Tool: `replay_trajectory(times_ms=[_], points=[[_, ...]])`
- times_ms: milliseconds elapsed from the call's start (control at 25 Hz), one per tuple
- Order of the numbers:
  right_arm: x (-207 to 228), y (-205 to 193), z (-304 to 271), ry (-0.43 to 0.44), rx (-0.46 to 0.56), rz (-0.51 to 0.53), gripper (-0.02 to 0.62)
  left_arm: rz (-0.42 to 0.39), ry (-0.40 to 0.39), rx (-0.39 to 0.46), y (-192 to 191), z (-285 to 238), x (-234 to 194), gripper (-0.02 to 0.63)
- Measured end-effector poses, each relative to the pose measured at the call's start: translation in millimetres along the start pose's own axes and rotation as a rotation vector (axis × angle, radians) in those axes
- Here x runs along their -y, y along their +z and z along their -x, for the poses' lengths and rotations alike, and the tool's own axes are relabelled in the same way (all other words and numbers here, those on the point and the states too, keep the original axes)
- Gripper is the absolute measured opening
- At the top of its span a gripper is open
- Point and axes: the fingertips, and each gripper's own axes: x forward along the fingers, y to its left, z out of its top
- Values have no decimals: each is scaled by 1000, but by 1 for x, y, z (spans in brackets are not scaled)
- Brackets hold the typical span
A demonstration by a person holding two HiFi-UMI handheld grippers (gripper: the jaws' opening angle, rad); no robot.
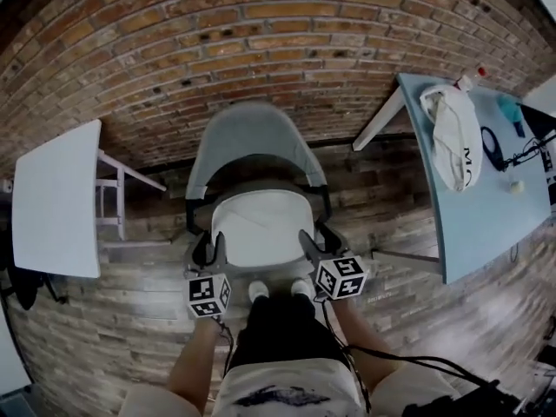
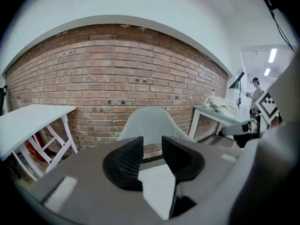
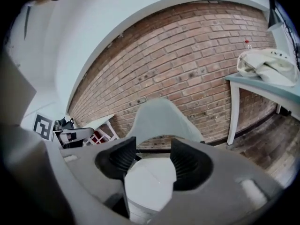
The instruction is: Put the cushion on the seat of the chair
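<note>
A grey shell chair (image 1: 254, 142) stands against the brick wall, straight ahead of me. A white cushion (image 1: 262, 226) lies over its seat. My left gripper (image 1: 212, 250) is shut on the cushion's near left edge and my right gripper (image 1: 311, 245) is shut on its near right edge. In the left gripper view the white cushion (image 2: 158, 186) runs between the dark jaws of the left gripper (image 2: 152, 156), with the chair back (image 2: 150, 123) beyond. In the right gripper view the cushion (image 3: 149, 182) fills the gap of the right gripper (image 3: 153, 159), below the chair back (image 3: 161, 118).
A white table (image 1: 56, 198) stands at the left. A pale blue table (image 1: 478, 215) at the right carries a white bag (image 1: 456, 133) and small items. The brick wall (image 1: 261, 42) is close behind the chair. The person's legs and cables (image 1: 408, 363) are at the bottom.
</note>
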Motion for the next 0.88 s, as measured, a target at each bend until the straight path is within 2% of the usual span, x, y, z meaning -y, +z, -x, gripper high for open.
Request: replay_trajectory(times_ms=[240, 520, 680, 880], points=[[-32, 81, 47, 20, 88, 39, 204, 14, -13, 68, 84, 49, 18, 106], [-66, 150, 108, 44, 178, 99, 169, 3, -42, 147, 154, 104, 41, 54], [-82, 167, 128, 51, 204, 127, 128, -4, -39, 184, 179, 127, 43, 32], [-102, 181, 132, 69, 230, 153, 67, -26, -39, 197, 190, 136, 43, 20]])
